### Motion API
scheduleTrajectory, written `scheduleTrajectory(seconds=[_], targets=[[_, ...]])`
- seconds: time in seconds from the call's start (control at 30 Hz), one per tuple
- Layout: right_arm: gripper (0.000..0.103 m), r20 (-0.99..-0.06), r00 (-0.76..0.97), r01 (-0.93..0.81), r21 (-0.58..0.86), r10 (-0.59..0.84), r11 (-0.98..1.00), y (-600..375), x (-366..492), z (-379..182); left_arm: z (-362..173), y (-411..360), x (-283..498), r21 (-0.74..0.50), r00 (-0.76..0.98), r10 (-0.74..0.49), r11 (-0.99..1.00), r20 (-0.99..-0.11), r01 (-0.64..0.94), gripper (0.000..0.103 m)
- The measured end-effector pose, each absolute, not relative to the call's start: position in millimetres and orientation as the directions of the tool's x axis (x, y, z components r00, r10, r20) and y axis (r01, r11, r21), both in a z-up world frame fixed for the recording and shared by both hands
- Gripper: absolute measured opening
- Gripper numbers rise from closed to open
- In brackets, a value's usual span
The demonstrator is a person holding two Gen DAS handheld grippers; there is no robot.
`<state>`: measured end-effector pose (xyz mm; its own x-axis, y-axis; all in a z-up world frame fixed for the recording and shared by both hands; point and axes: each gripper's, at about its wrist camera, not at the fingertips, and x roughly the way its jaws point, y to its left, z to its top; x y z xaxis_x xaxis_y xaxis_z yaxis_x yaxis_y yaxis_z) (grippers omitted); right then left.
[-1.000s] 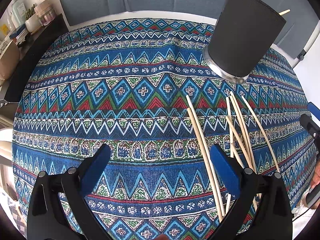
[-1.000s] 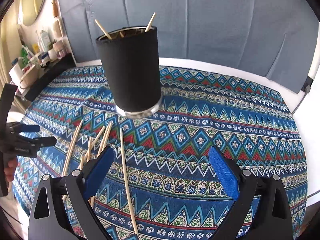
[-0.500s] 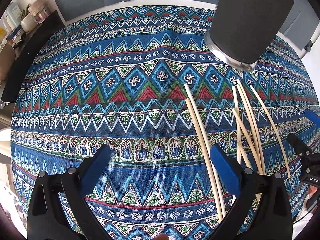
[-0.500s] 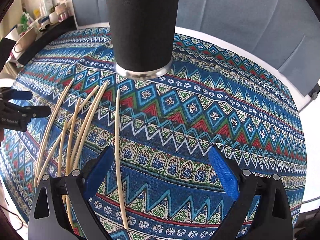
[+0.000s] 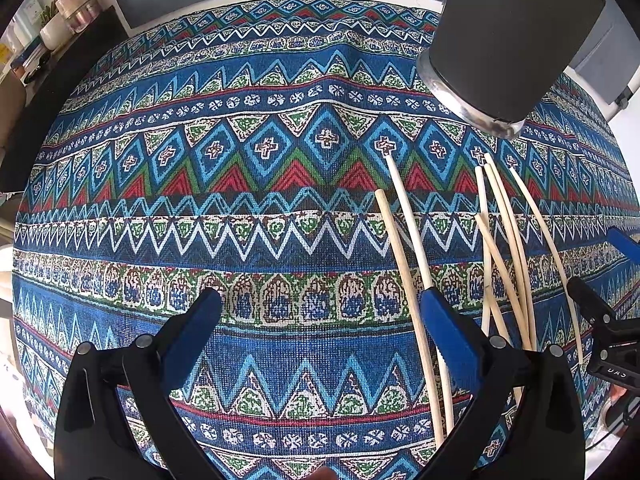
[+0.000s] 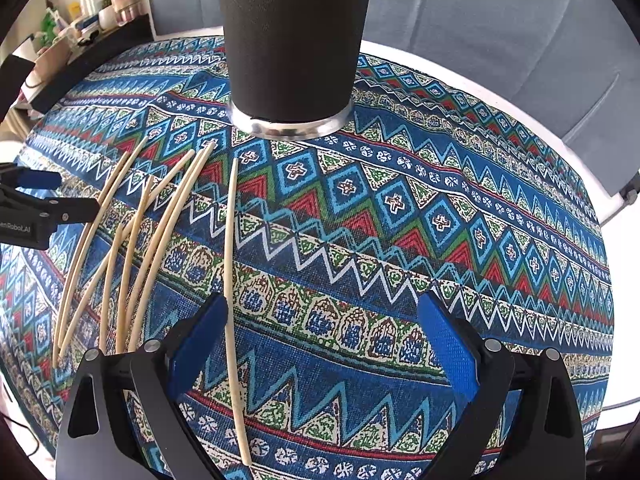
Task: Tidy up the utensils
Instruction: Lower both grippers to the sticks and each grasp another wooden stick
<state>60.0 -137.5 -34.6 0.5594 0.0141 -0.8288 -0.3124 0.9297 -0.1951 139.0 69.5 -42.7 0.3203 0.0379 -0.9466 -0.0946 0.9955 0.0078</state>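
Several pale wooden chopsticks [image 5: 404, 248] [image 6: 160, 236] lie loose on the patterned cloth in front of a tall black holder [image 5: 516, 40] [image 6: 294, 40] with a metal base. One chopstick [image 6: 231, 264] lies apart from the rest, running between my right gripper's fingers near the left one. My right gripper [image 6: 322, 344] is open, low over the cloth. My left gripper [image 5: 320, 340] is open too, and two chopsticks pass just inside its right finger. Each gripper shows at the edge of the other's view. The holder's top is out of frame.
A blue, red and green patterned cloth [image 5: 240, 184] covers the round white table [image 6: 472, 76]. Grey chair cushions [image 6: 500, 12] stand behind it. A dark shelf with jars and bottles [image 5: 68, 12] is at the far left.
Both grippers have dropped lower and moved forward toward the chopsticks and the holder, which now loom larger. Both stay open.
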Motion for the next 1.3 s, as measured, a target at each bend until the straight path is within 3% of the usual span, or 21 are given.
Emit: scheduleTrajectory(seconds=[0.47, 0.5, 0.53, 0.57, 0.7, 0.8, 0.87, 0.93, 0.97, 1.03, 1.3], targets=[[0.089, -0.832, 0.555, -0.354, -0.221, 0.013, 0.909, -123.7, 63.1, -39.0, -47.0, 71.7, 120.9, 0.009, 0.371, 0.029, 0.998, -0.928, -0.055, 0.097], [0.088, -0.833, 0.553, -0.357, -0.214, 0.021, 0.909, -124.6, 63.3, -39.2, -46.8, 71.2, 118.6, 0.01, 0.379, 0.027, 0.999, -0.925, -0.046, 0.096], [0.078, -0.84, 0.54, -0.368, -0.184, 0.048, 0.911, -126.2, 63.5, -38.8, -45.9, 69.9, 114.2, 0.01, 0.387, 0.024, 0.999, -0.922, -0.039, 0.094], [0.064, -0.85, 0.518, -0.386, -0.138, 0.09, 0.912, -129.0, 63.6, -38.8, -44.6, 68.4, 110.8, 0.009, 0.394, 0.02, 1.0, -0.919, -0.03, 0.09], [0.052, -0.856, 0.495, -0.427, -0.091, 0.148, 0.9, -130.3, 61.2, -38.1, -41.2, 70.6, 99.0, 0.005, 0.416, 0.001, 1.0, -0.909, 0.01, 0.076], [0.03, -0.861, 0.486, -0.437, -0.09, 0.151, 0.895, -133.4, 59.6, -35.5, -35.5, 73.9, 89.0, 0.003, 0.418, -0.008, 1.0, -0.909, 0.026, 0.061], [0.012, -0.864, 0.482, -0.442, -0.094, 0.148, 0.892, -138.0, 58.1, -33.9, -33.1, 80.5, 83.8, 0.001, 0.418, -0.016, 0.999, -0.908, 0.042, 0.047], [0.005, -0.859, 0.491, -0.465, -0.113, 0.149, 0.878, -139.7, 52.0, -34.4, -31.0, 89.2, 79.3, 0.004, 0.418, -0.016, 0.999, -0.908, 0.046, 0.031], [0.005, -0.852, 0.501, -0.475, -0.125, 0.151, 0.871, -140.5, 48.8, -35.0, -30.5, 91.6, 78.5, 0.003, 0.411, -0.015, 0.999, -0.911, 0.044, 0.017], [0.004, -0.849, 0.504, -0.472, -0.113, 0.162, 0.875, -144.9, 44.3, -35.1, -29.5, 101.4, 76.6, -0.013, 0.401, -0.024, 0.999, -0.916, 0.031, 0.005], [0.004, -0.829, 0.522, -0.411, -0.038, 0.201, 0.911, -176.0, 38.6, -28.0, -27.7, 118.8, 73.2, -0.105, 0.394, -0.1, 0.994, -0.914, 0.007, 0.005]])
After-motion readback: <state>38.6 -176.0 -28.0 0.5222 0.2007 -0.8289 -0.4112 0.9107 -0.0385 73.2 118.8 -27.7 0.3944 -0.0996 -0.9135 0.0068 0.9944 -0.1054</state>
